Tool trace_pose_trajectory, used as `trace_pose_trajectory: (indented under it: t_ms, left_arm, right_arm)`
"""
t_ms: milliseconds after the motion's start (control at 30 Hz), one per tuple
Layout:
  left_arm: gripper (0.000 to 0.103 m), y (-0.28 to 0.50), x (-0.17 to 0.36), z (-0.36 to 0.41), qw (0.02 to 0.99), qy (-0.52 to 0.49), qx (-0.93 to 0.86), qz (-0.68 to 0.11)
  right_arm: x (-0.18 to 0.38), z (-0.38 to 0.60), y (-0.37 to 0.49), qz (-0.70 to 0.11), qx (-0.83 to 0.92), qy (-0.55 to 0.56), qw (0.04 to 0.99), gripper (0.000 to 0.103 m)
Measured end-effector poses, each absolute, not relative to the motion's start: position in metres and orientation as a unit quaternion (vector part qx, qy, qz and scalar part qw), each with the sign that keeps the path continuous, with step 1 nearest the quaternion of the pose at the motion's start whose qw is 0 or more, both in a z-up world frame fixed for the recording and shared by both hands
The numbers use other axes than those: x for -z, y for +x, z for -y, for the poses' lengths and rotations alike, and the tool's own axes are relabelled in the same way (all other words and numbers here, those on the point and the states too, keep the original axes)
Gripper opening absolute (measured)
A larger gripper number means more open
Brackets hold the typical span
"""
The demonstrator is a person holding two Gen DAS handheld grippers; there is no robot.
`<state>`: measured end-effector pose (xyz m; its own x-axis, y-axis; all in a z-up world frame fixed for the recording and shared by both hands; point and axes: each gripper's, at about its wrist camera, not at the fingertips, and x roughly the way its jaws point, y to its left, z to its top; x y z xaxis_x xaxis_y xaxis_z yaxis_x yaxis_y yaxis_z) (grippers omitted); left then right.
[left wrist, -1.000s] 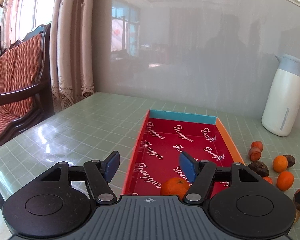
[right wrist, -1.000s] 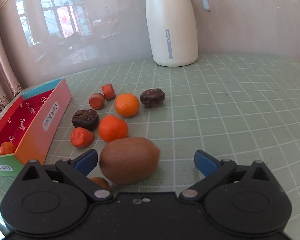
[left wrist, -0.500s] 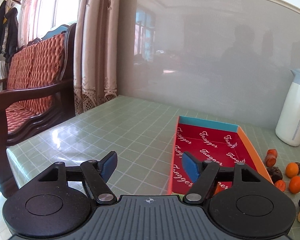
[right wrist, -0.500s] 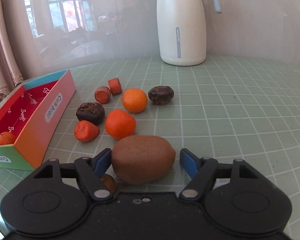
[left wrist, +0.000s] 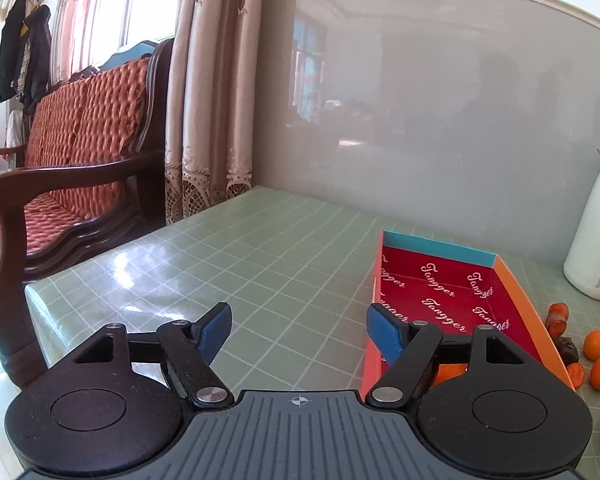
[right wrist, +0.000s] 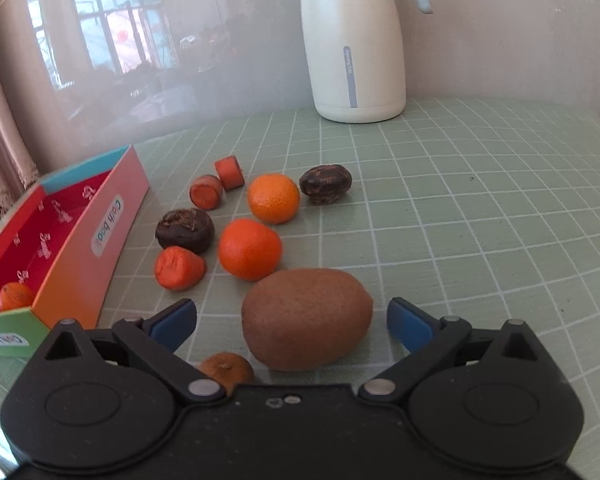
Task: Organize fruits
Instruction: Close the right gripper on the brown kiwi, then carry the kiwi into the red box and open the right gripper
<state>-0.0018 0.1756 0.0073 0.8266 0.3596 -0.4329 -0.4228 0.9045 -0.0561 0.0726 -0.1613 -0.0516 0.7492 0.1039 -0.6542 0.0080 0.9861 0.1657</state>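
A brown kiwi [right wrist: 306, 318] lies on the green checked table between the blue pads of my right gripper [right wrist: 292, 320], which is open around it with gaps on both sides. Two tangerines [right wrist: 250, 248] [right wrist: 274, 197], carrot pieces [right wrist: 178, 267] and dark chestnuts [right wrist: 185, 229] lie beyond it. The red box [right wrist: 80, 240] at left holds one tangerine [right wrist: 14, 295]. My left gripper [left wrist: 298, 330] is open and empty, left of the box [left wrist: 512, 280].
A white thermos [right wrist: 354, 36] stands at the back by the wall. A small brownish fruit [right wrist: 226, 368] lies under my right gripper. A wooden bench with red cushions [left wrist: 60, 168] stands past the table's left edge.
My right gripper closed toward the kiwi, then opened wide again; the kiwi stays on the table. My left gripper has drawn back and swung left, away from the box.
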Motion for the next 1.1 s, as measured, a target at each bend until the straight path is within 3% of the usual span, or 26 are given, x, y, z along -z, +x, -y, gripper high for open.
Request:
trace_pose_trajectory:
  t_ms: [267,300,367,400,767,1100]
  left_arm:
    - [0.078,-0.001,-0.007,-0.172,0.954,-0.072,-0.2,-0.212]
    - [0.078,-0.001,-0.007,-0.171,0.954,-0.071,-0.2,-0.213]
    - [0.079,-0.001,-0.006,-0.171,0.954,-0.071,-0.199,-0.213]
    - [0.079,-0.001,-0.007,-0.17,0.954,-0.07,-0.198,-0.213]
    - [0.083,-0.001,-0.007,-0.174,0.952,-0.078,-0.203,-0.213]
    - [0.084,-0.012,-0.006,-0.188,0.949,-0.081,-0.222,-0.207]
  right_arm:
    - [0.052,0.156,0.067,-0.358,0.017,0.065,0.931,0.103]
    - [0.052,0.158,0.066,-0.353,0.014,0.073,0.933,0.099]
    - [0.05,0.157,0.066,-0.348,0.02,0.053,0.936,0.065]
    - [0.049,0.155,0.065,-0.345,0.016,0.042,0.938,0.061]
    - [0.035,0.146,0.058,-0.306,0.005,0.013,0.952,0.061]
    - [-0.003,0.072,0.057,-0.261,-0.135,-0.002,0.956,0.061]
